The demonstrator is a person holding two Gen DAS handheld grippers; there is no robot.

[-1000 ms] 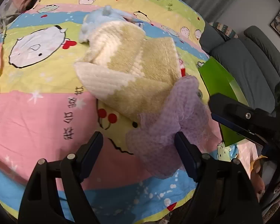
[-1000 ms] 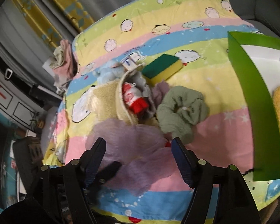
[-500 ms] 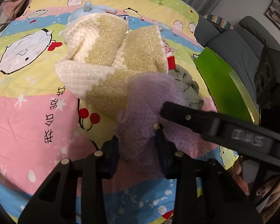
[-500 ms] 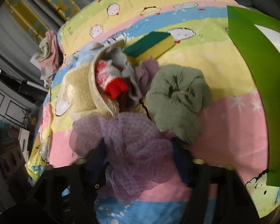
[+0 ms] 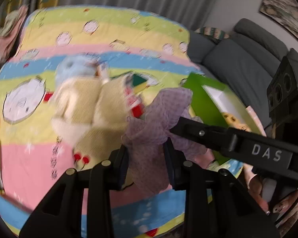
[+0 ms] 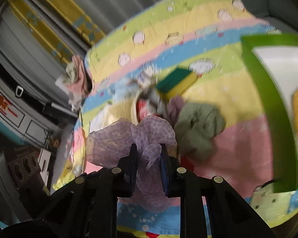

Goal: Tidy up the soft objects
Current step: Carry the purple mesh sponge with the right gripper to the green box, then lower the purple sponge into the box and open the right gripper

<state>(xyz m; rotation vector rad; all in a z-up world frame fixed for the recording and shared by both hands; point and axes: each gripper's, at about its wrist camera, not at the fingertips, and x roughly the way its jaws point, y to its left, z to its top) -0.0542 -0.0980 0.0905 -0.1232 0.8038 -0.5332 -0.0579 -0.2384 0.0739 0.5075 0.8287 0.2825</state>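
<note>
Purple mesh cloth [image 5: 149,136] is pinched from both ends. Left gripper [image 5: 147,162] squeezes one bunch, fingers narrowed onto it. Right gripper [image 6: 148,158] clamps another, fingers nearly together.

A sheer lilac mesh fabric with faint darker dots [image 6: 129,136] contrasts with the bedspread striped in pink, yellow, blue and lime with cartoon faces [image 6: 234,154]. A sage-green cloth scrunchie [image 6: 198,127], a green-and-yellow sponge block [image 6: 176,82], a cream-and-tan towel [image 5: 79,99] and a bright green box with white interior [image 6: 266,91] add further colour.
</note>
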